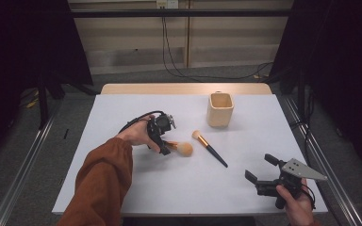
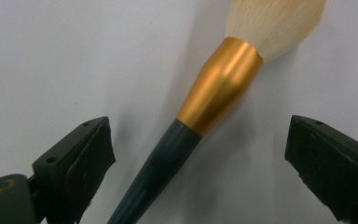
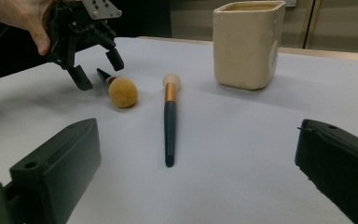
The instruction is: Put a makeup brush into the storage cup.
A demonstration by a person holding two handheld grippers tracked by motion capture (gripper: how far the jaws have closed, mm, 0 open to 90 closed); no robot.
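The left gripper (image 1: 166,147), jaws spread wide and gripping nothing, is positioned astride the handle of the round-headed brush (image 1: 183,149).

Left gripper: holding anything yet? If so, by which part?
Nothing held. The left gripper has its jaws open astride the dark handle of the round brush, just below the gold ferrule, without touching it.
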